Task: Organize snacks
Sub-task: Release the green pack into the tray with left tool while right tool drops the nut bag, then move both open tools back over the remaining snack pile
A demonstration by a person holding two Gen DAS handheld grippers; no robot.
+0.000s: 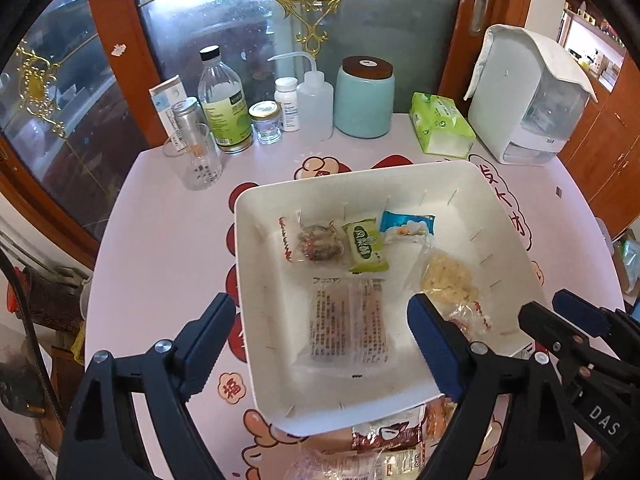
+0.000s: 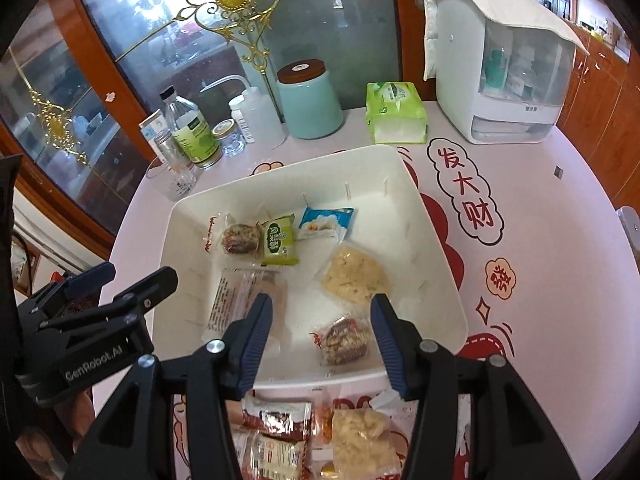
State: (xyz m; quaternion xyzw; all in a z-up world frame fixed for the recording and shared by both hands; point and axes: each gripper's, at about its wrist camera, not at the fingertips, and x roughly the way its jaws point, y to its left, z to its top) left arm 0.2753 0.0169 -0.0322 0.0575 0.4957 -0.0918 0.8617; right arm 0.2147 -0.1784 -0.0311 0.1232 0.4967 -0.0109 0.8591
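left gripper (image 1: 322, 338): jaws wide, empty, over white bin (image 1: 256, 208) | right gripper (image 2: 322, 334): parted, nothing clamped | near snack packets (image 2: 276, 420) half hidden behind fingers, labels unreadable

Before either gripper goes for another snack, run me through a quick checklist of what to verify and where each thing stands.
1. Left gripper empty, jaws wide: ok.
2. Right gripper empty: ok; its jaws stand apart over the round grain cake lying in the bin.
3. White bin has bare floor left: ok.
4. Loose packets remain on the table by the bin's near rim, such as the red-brown packet: ok.
5. Both grippers hang close together over the bin: not ok for crossing moves.
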